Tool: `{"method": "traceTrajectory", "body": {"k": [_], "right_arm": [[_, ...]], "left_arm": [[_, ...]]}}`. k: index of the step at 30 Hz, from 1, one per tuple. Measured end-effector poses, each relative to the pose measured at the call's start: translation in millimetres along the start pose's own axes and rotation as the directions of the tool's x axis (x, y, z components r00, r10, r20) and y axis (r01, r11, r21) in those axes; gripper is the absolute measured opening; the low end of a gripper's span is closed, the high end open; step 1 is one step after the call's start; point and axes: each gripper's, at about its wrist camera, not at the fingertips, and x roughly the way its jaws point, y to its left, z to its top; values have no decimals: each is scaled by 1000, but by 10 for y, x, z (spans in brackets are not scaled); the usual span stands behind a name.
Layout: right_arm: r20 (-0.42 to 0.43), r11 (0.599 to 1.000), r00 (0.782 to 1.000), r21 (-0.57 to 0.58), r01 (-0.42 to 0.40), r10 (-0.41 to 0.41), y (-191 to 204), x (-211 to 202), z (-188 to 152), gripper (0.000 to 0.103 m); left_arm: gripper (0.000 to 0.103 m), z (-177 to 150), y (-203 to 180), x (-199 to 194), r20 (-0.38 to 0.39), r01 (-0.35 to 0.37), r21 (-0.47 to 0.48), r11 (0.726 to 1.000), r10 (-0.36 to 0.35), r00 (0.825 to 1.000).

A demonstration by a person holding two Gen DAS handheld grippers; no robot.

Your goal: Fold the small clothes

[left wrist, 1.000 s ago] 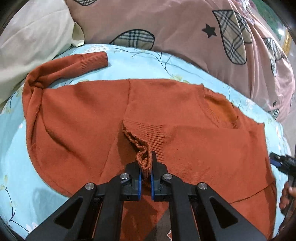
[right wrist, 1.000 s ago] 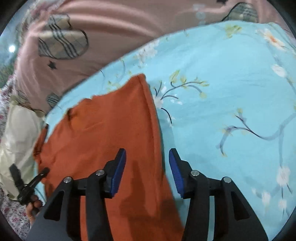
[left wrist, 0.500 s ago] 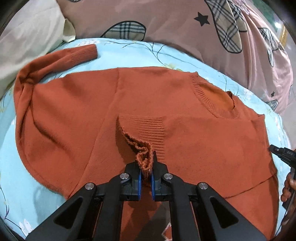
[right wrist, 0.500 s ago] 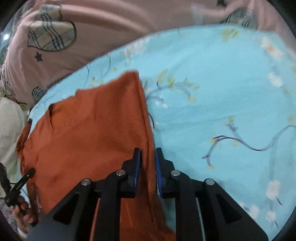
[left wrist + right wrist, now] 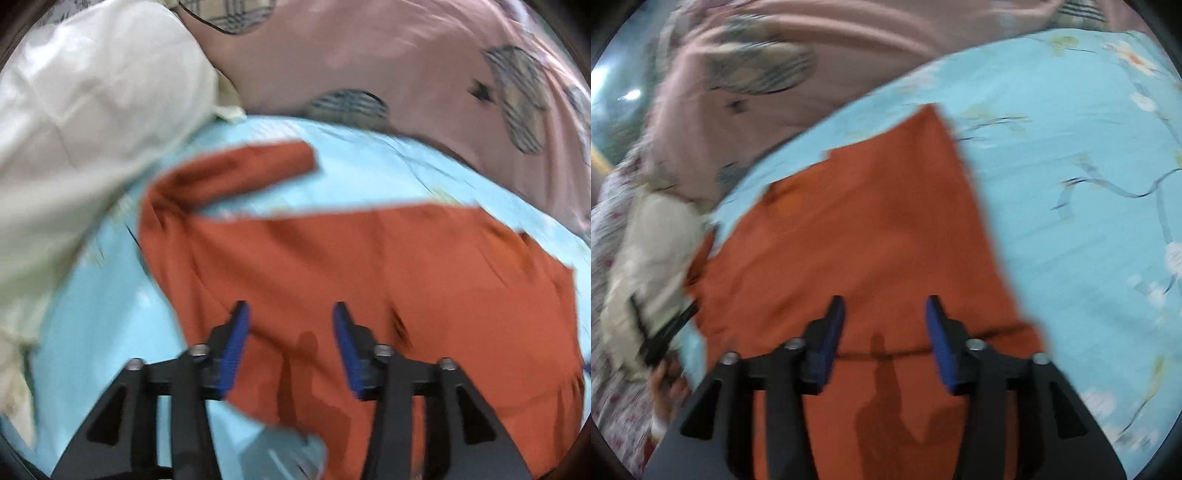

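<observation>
Fingers of left gripper [image 5: 288,314] and right gripper [image 5: 884,308], just released, angle down over orange sweater [image 5: 388,280].

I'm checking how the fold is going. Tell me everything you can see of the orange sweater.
The orange sweater is a plain rust-orange knit, lying mostly flat on the light blue flowered bedsheet. In the left wrist view one long sleeve bends out toward the cream pillow. In the right wrist view its right side runs as a straight edge. Both pictures are blurred, so stitch detail is lost. Neither hand-held gripper holds it; both hover above, jaws apart.
</observation>
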Motion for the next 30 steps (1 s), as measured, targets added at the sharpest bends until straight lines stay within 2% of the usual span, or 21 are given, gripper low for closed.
{"method": "traceTrajectory", "body": {"k": [3,5,7,10,11,12,13,14,15,16,19,21,22,25,27,30], "right_arm": [[-31,997,997,-24,-71,71,285,48,-163,55],[-60,994,993,-26,-103,101,394,96,-246,55],[-92,992,989,-26,-121,118,468,166,-301,55],[-134,989,981,-14,-146,143,512,239,-388,55],[-139,988,979,-11,-151,148,517,239,-418,55],[-143,988,978,-10,-153,150,499,221,-433,55],[-143,988,978,-10,-151,149,493,220,-432,55],[-140,989,979,-10,-150,147,491,222,-422,55],[-136,989,980,-9,-149,146,488,208,-423,55],[-120,989,982,-5,-147,145,480,197,-415,55],[-84,989,985,5,-150,150,427,86,-419,55],[-65,987,985,9,-158,158,415,45,-417,55],[-57,988,986,9,-157,157,418,33,-418,55],[-24,988,988,26,-151,152,369,-29,-436,55],[-20,988,989,43,-147,148,318,-48,-439,55],[-12,989,991,63,-133,134,236,-94,-457,55]], "left_arm": [[78,330,-6,236,20,-108,62,992,107,994],[80,500,-34,469,29,-203,117,972,201,979],[81,649,-36,730,17,-261,154,953,262,965],[79,822,43,1030,-12,-287,152,946,292,956],[68,858,75,1133,-30,-262,150,953,269,963],[45,880,89,1195,-41,-228,151,962,236,971],[36,903,95,1222,-47,-187,152,971,196,979],[13,927,91,1204,-45,-179,152,972,188,981],[5,944,92,1149,-44,-173,145,974,181,982],[5,953,95,1093,-38,-155,133,979,161,986],[5,919,82,672,16,-43,88,995,42,999],[5,860,1,368,53,36,73,997,-39,998],[5,806,-103,166,68,98,71,993,-103,992],[5,623,-493,-289,97,235,98,967,-244,965],[5,460,-830,-510,89,323,123,938,-335,938],[5,157,-1373,-686,46,448,145,882,-458,888]]}}
